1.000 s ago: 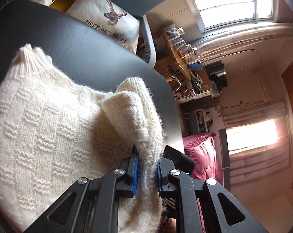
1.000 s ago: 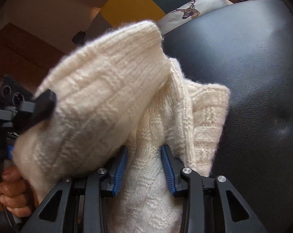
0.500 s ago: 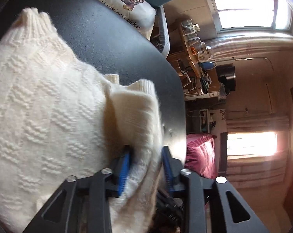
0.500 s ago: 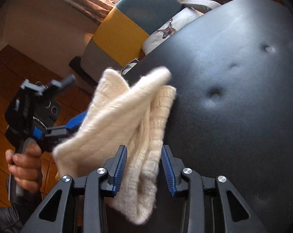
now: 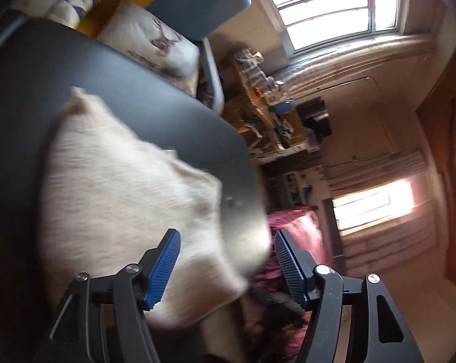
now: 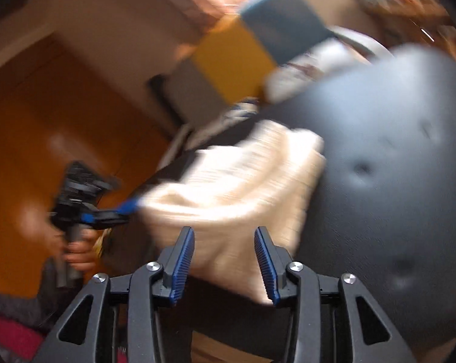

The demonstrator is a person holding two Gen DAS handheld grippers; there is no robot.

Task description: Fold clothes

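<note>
Our cream knit sweater [image 5: 122, 199] lies folded on the black padded seat [image 5: 113, 90], soft, light and floppy. Both the left gripper [image 5: 226, 267] and right gripper [image 6: 224, 261] have just been opening and pinch nothing; we'd grip its thick folded edge.

Both wrist views: sweater [image 5: 122, 199] close below

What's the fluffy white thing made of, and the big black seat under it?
The cream knitted sweater looks like wool: soft, fuzzy edges, though blurred here. The black padded seat looks like leather or faux leather: smooth, slight sheen, buttoned dimples.
</note>
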